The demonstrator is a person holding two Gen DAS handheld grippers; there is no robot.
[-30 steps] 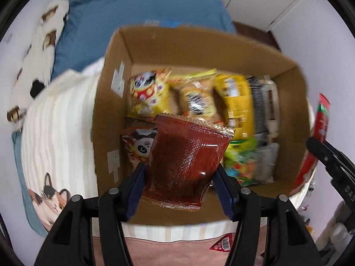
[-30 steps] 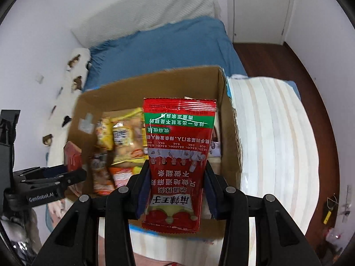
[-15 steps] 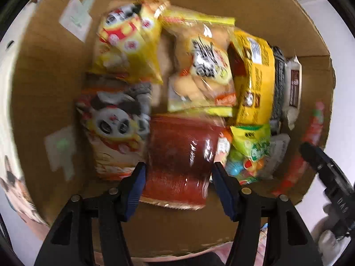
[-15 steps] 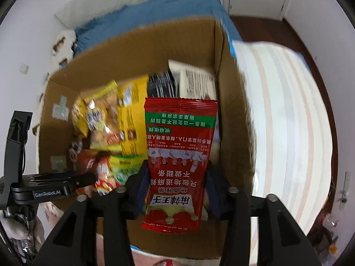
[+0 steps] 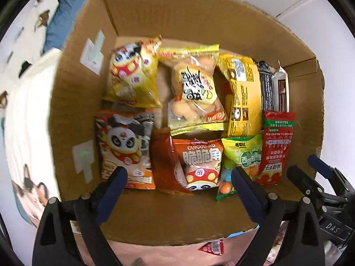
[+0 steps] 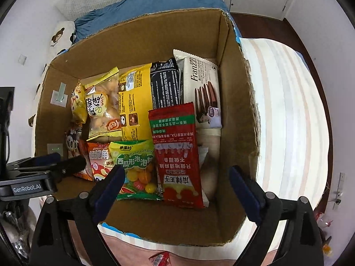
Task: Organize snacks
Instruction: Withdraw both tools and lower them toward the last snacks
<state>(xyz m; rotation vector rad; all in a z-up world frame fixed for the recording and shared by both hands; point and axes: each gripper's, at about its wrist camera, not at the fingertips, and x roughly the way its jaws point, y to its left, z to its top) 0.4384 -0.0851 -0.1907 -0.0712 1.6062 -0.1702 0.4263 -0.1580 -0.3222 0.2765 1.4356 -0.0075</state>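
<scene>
A brown cardboard box (image 5: 199, 15) holds several snack packets. A dark red translucent packet (image 5: 165, 161) lies on edge between the panda bag (image 5: 124, 146) and an orange bag (image 5: 200, 161), just beyond my open, empty left gripper (image 5: 177, 181). A red packet with a green band (image 6: 177, 153) lies flat in the box (image 6: 137, 35), right of the green candy bag (image 6: 135, 161), just beyond my open, empty right gripper (image 6: 175, 181). The red packet also shows in the left wrist view (image 5: 276, 146), as does the right gripper (image 5: 310, 173).
The box sits on a striped blanket (image 6: 288, 115) on a bed with a blue sheet (image 6: 155, 2). A small red sachet (image 5: 212, 247) lies in front of the box, also in the right wrist view (image 6: 160, 258). Wooden floor (image 6: 277, 28) is on the right.
Both grippers lowered their packets into the box and opened. The dark red packet now lies by the panda bag, the red packet beside the green candy bag.
</scene>
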